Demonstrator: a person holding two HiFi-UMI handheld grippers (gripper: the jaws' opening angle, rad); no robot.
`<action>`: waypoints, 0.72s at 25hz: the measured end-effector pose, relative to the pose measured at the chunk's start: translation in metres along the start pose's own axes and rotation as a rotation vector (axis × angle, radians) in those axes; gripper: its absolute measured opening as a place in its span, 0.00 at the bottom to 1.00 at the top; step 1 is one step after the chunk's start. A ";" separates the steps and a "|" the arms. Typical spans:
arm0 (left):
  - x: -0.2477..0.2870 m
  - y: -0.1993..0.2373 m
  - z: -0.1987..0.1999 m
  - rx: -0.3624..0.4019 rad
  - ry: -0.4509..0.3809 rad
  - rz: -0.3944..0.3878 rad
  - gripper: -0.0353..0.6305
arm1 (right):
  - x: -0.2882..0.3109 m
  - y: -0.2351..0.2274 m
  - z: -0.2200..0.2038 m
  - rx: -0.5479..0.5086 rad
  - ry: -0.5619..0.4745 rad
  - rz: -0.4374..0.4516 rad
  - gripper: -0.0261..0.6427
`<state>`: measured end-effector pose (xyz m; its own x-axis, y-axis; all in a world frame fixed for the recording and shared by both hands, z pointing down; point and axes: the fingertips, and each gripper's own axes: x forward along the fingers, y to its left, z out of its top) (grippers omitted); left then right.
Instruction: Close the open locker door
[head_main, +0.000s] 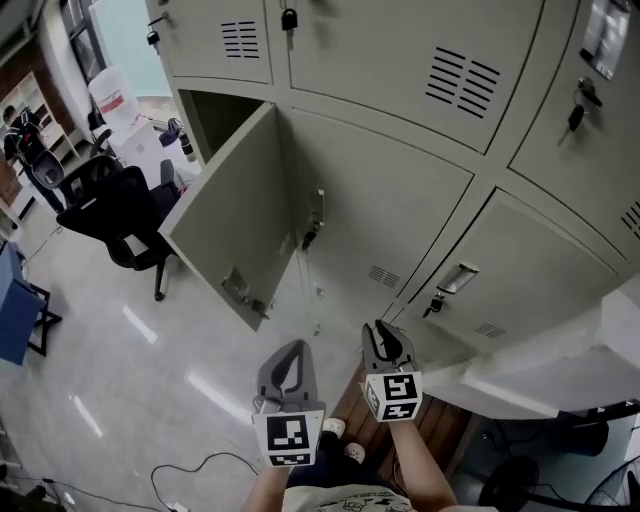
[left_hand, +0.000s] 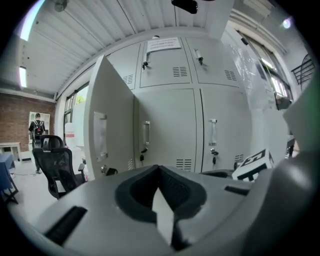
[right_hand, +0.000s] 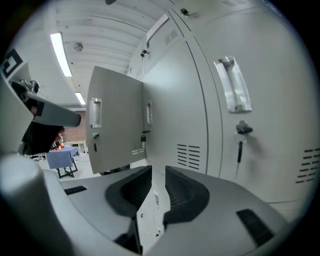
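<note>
The open locker door (head_main: 235, 215) swings out to the left from the row of grey lockers, and the dark locker opening (head_main: 215, 115) shows behind it. The door also appears in the left gripper view (left_hand: 112, 125) and the right gripper view (right_hand: 112, 120). Both grippers hang low in front of the lockers, well short of the door. My left gripper (head_main: 291, 350) has its jaws meeting at the tips (left_hand: 159, 169), with nothing in them. On my right gripper (head_main: 380, 332) a narrow gap stands between the jaws (right_hand: 158, 170), and it holds nothing.
A black office chair (head_main: 115, 215) stands left of the open door, with a blue table (head_main: 15, 305) at the far left. Closed lockers with handles and hanging keys (head_main: 455, 278) fill the right. A cable (head_main: 200, 465) lies on the floor. A wooden board (head_main: 430, 420) lies underfoot.
</note>
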<state>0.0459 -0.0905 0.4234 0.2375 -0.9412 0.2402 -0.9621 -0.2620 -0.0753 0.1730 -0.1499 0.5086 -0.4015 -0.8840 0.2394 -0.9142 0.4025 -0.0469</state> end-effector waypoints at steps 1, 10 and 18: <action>-0.002 0.005 0.003 -0.003 -0.007 0.009 0.05 | -0.001 0.009 0.010 -0.001 -0.015 0.020 0.15; -0.027 0.064 0.021 -0.033 -0.068 0.117 0.05 | 0.003 0.100 0.094 -0.035 -0.139 0.242 0.21; -0.049 0.124 0.020 -0.051 -0.079 0.244 0.05 | 0.025 0.168 0.131 -0.099 -0.200 0.393 0.21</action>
<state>-0.0827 -0.0809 0.3826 0.0057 -0.9894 0.1449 -0.9972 -0.0163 -0.0723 0.0019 -0.1356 0.3793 -0.7285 -0.6845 0.0297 -0.6848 0.7287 -0.0019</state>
